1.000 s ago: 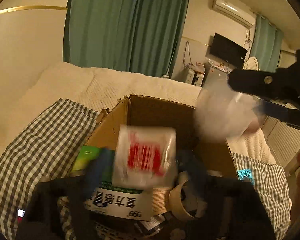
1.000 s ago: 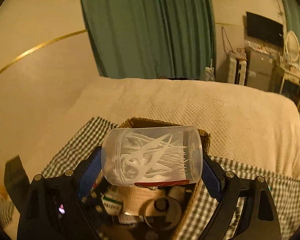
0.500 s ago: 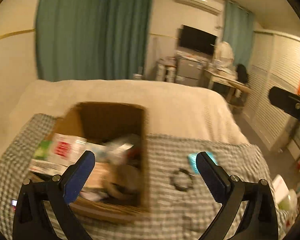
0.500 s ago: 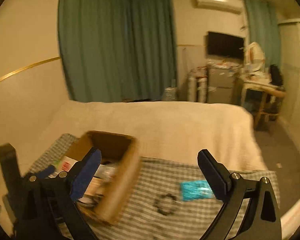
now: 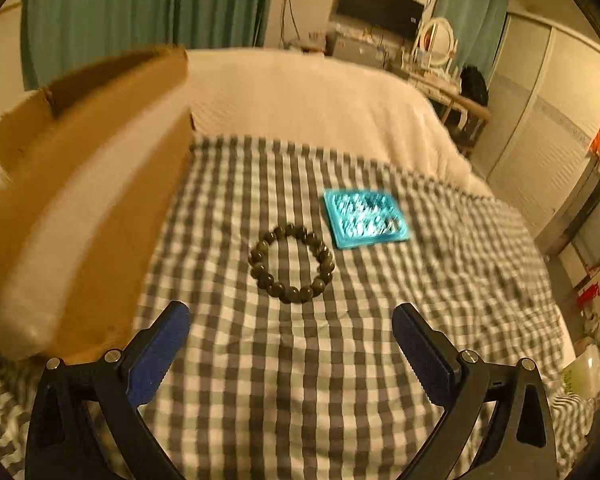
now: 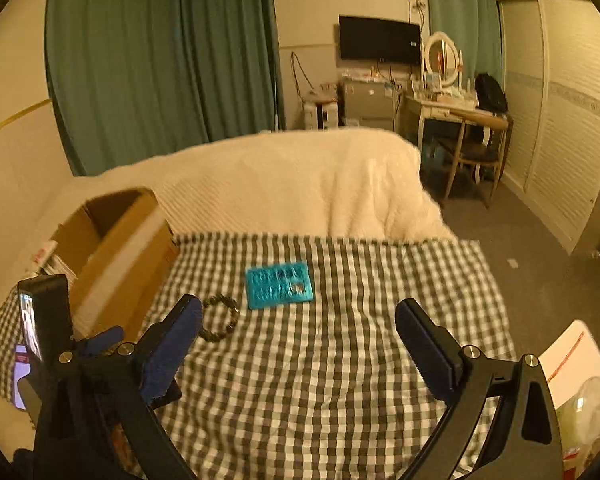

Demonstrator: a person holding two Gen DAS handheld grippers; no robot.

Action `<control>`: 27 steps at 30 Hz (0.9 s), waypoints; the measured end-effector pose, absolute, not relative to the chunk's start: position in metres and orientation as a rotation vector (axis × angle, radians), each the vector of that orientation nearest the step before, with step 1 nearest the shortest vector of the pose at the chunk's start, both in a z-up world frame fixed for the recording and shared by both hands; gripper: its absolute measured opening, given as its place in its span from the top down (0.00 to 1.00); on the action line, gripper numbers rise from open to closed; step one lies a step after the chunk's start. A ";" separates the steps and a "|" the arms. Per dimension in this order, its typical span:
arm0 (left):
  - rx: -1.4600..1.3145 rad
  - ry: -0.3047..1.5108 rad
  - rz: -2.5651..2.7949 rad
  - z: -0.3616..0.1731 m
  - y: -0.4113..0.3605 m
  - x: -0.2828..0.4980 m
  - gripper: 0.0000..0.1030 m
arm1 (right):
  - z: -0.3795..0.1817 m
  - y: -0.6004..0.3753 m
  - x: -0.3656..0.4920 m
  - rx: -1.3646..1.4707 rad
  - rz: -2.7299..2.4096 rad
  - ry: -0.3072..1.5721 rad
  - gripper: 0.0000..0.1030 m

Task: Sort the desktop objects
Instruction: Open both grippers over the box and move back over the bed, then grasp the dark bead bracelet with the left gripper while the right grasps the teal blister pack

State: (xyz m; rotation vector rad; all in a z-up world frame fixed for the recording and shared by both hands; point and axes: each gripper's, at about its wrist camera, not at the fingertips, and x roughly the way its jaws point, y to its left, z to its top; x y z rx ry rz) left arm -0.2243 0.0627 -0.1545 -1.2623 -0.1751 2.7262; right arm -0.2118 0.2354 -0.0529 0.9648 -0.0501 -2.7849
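Both tongs wide, nothing held: left tongs (image 5: 290, 328) low in frame, bead bracelet (image 5: 291, 263) dead centre, teal card (image 5: 365, 218) just upper right, cardboard box (image 5: 80, 184) left; right tongs (image 6: 298, 322) likewise.

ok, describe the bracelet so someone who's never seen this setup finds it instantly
Start at the checked cloth spread over the bed, right of the cardboard box. Two loose items lie there: the bead bracelet is the one nearer the box. It is an open ring of dark round beads, unlike the flat turquoise packet beside it.
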 end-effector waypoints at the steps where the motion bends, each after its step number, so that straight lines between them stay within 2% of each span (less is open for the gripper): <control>1: -1.263 -0.175 2.713 -0.161 0.065 -0.229 0.00 | -0.062 0.236 -0.219 0.971 -2.773 -0.059 0.05; 8: -1.394 -0.161 2.741 -0.215 0.064 -0.285 0.00 | -0.108 0.223 -0.269 0.975 -2.720 -0.059 0.05; 10: -1.356 -0.160 2.749 -0.222 0.064 -0.290 0.00 | -0.121 0.214 -0.288 0.982 -2.715 -0.027 0.05; 11: -1.324 -0.142 2.754 -0.223 0.065 -0.290 0.03 | -0.127 0.209 -0.296 0.984 -2.714 -0.009 0.05; 14: -1.230 -0.113 2.804 -0.224 0.063 -0.281 0.62 | -0.147 0.197 -0.320 0.989 -2.704 0.031 0.05; 17: -1.208 -0.237 2.804 -0.226 0.048 -0.282 0.75 | -0.169 0.182 -0.339 0.986 -2.680 0.085 0.05; 20: -1.183 -0.295 2.851 -0.224 0.037 -0.287 0.80 | -0.189 0.171 -0.351 1.010 -2.654 0.142 0.05; 27: -1.179 -0.331 2.877 -0.233 0.033 -0.289 0.80 | -0.225 0.167 -0.374 1.142 -2.594 0.129 0.02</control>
